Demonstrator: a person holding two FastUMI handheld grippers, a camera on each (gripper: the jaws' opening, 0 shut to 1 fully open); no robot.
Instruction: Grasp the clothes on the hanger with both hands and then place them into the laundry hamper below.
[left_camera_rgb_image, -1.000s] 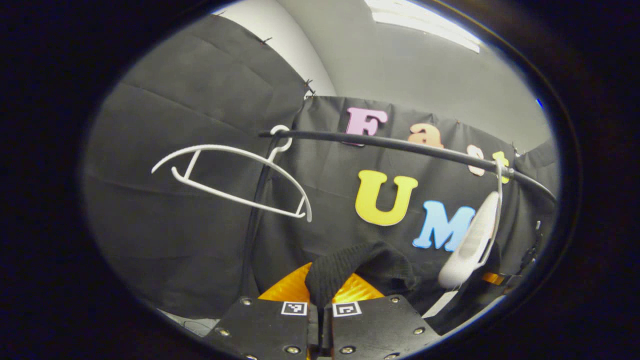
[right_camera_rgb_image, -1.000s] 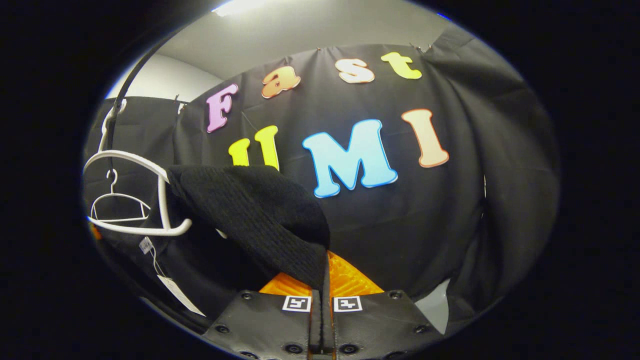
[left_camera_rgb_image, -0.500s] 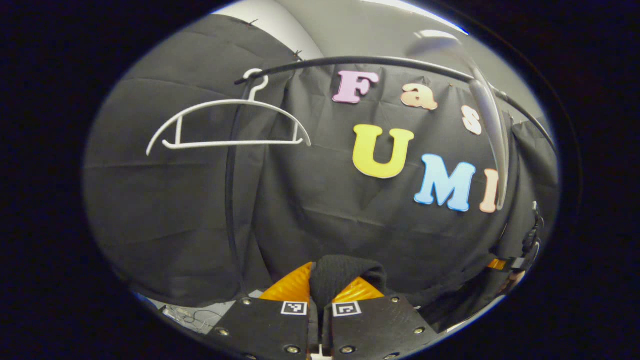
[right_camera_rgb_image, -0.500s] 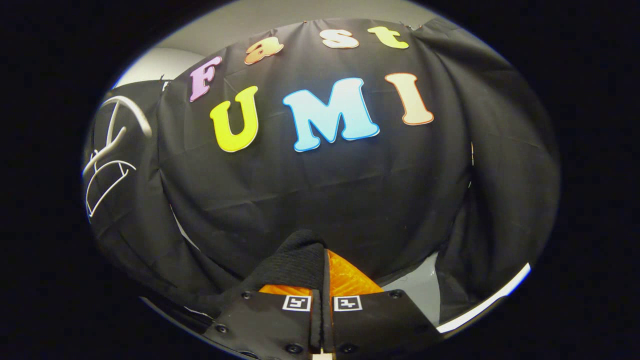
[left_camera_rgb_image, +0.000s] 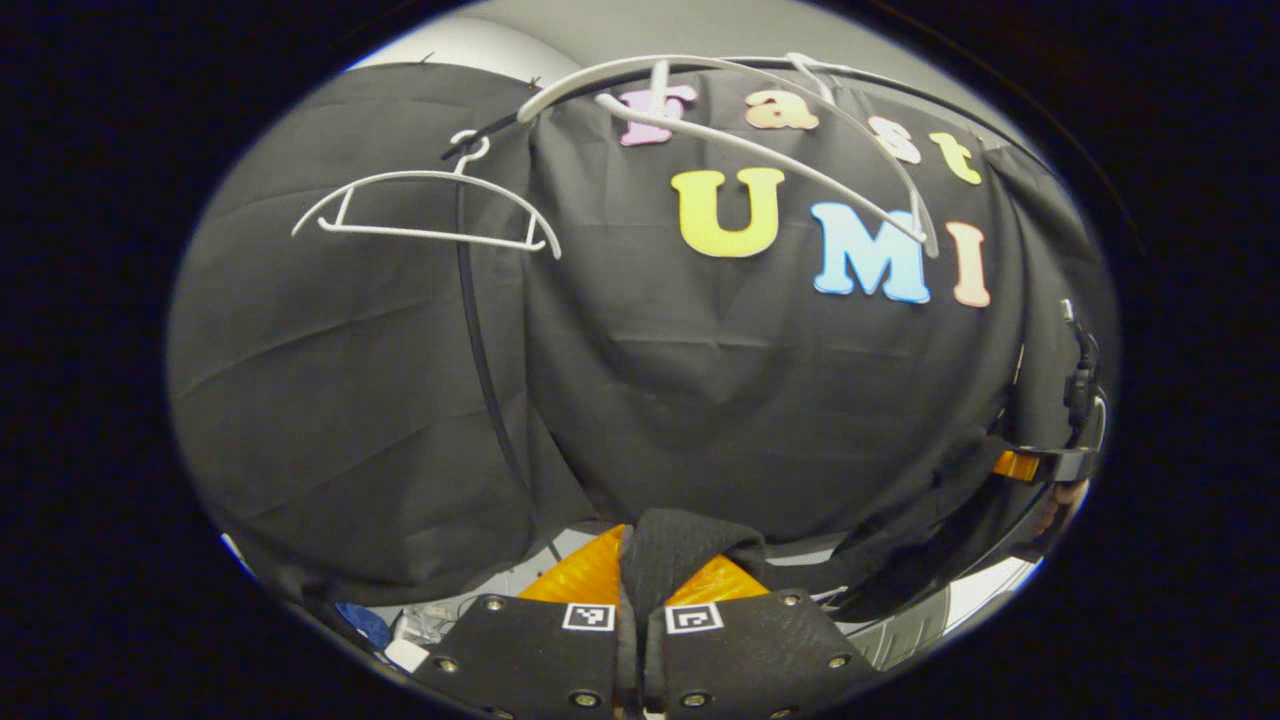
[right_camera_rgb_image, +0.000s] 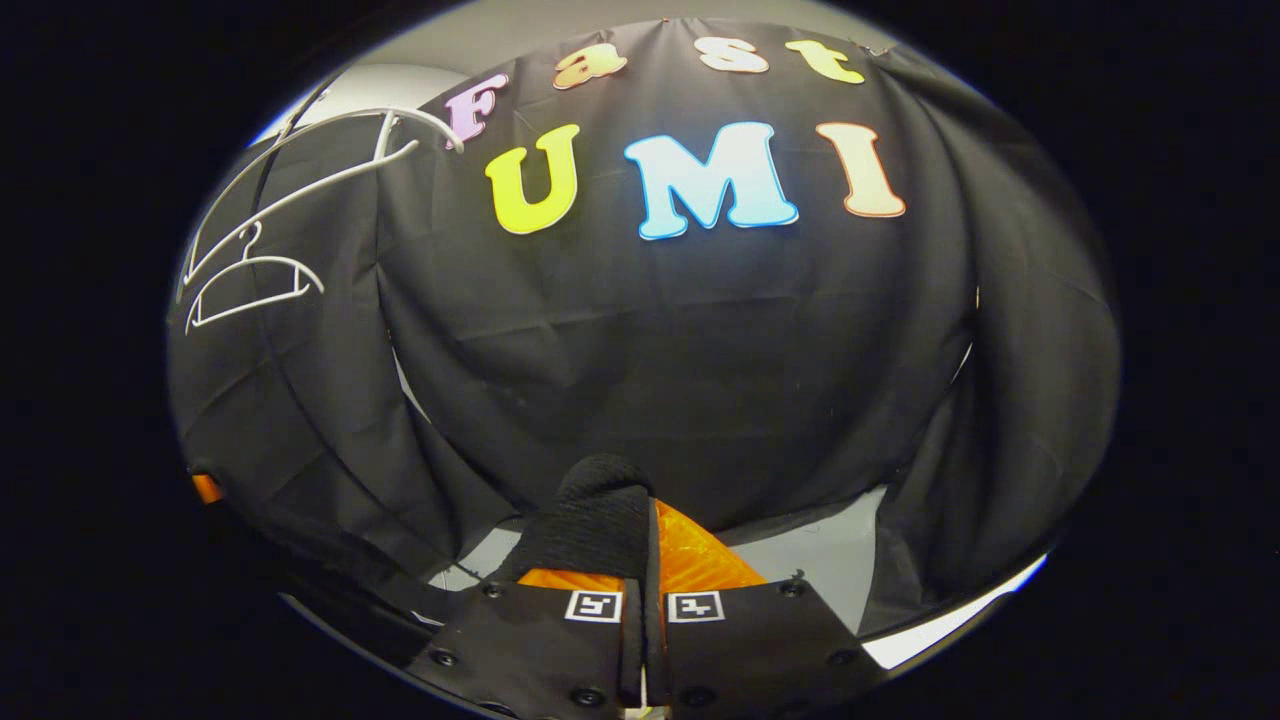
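Left gripper (left_camera_rgb_image: 640, 600): fingers closed together, a fold of the black knit garment (left_camera_rgb_image: 680, 550) pinched between them, cloth bunching up just past the tips. Right gripper (right_camera_rgb_image: 645, 590): same, fingers clamped on another fold of the garment (right_camera_rgb_image: 595, 520), knit piled mostly over its left finger. Garment is off the hangers, hanging between the two grippers (left gripper view shows it trailing right toward the other gripper (left_camera_rgb_image: 1050, 465) at the frame edge). Two bare white hangers on the black rail (left_camera_rgb_image: 700, 68) up top: small hanger (left_camera_rgb_image: 425, 210) on the left, large hanger (left_camera_rgb_image: 760, 130) tilted, nearer the camera. Both well above the garment. Hamper position: cannot tell from these views
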